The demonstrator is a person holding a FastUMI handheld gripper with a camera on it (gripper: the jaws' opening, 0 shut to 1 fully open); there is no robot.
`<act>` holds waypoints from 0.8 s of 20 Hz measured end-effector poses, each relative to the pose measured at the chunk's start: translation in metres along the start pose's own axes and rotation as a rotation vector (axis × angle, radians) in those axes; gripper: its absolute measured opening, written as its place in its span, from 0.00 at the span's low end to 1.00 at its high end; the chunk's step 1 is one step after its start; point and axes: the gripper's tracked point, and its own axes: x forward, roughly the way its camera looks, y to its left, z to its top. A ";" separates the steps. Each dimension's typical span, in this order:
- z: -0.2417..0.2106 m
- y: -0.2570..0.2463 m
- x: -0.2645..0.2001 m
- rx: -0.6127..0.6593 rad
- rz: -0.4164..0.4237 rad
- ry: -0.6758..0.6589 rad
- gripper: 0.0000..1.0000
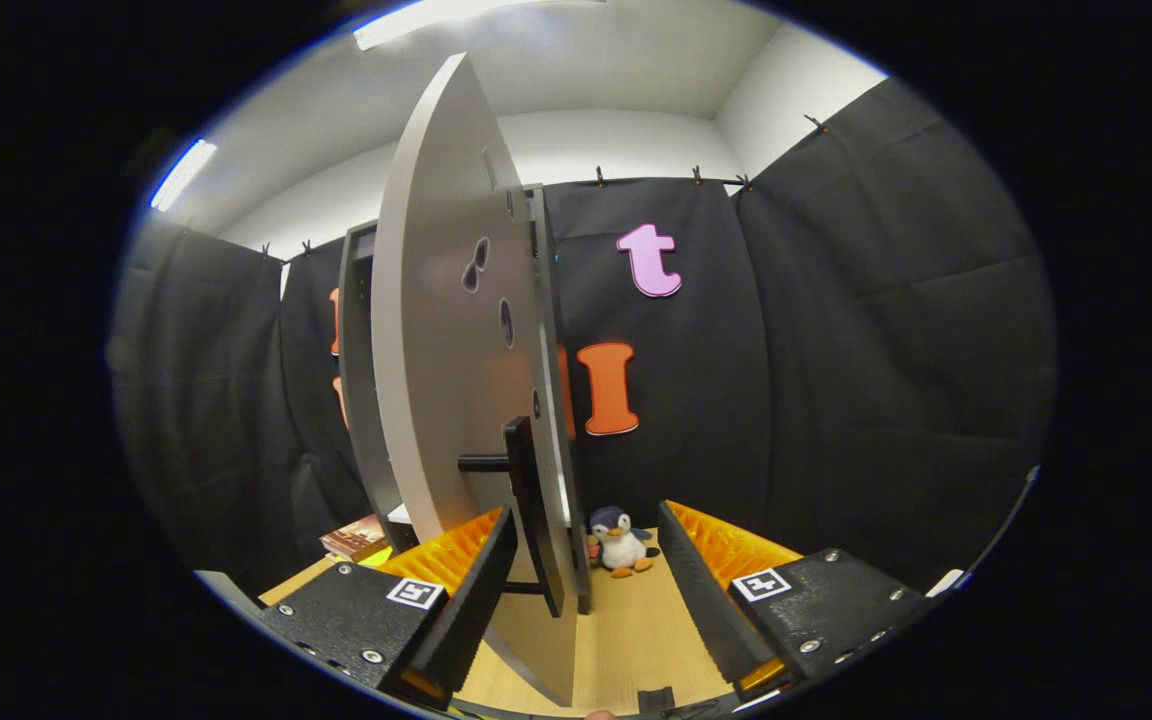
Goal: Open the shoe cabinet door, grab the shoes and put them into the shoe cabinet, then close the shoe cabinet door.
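The shoe cabinet [358,380] is a tall grey box standing against the black cloth wall, to the left beyond my fingers. Its grey door [436,350] is swung out toward me and I see it almost edge-on. The door's lower part runs down between my two fingers. A black bar handle [528,500] sticks out from the door, just ahead of my left finger [461,575] and close beside it. My gripper [586,512] is open, its fingers wide apart on either side of the door's edge, and neither finger presses on the handle.
A small penguin plush toy [622,541] sits on the wooden surface [636,630] beyond my fingers, at the foot of the cloth wall. A brown book [356,538] lies left of the cabinet's base. Black cloth walls close in the booth all round.
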 end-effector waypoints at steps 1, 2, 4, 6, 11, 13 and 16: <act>0.000 0.007 0.002 -0.005 0.017 -0.001 0.90; -0.001 0.017 0.004 -0.009 0.038 -0.001 0.90; -0.003 0.042 0.009 -0.019 0.085 0.000 0.90; -0.005 0.067 0.014 -0.024 0.131 -0.001 0.90; -0.011 0.122 0.034 -0.005 0.194 0.003 0.90; -0.014 0.139 0.042 -0.010 0.205 0.007 0.90; -0.015 0.173 0.056 -0.047 0.209 0.004 0.90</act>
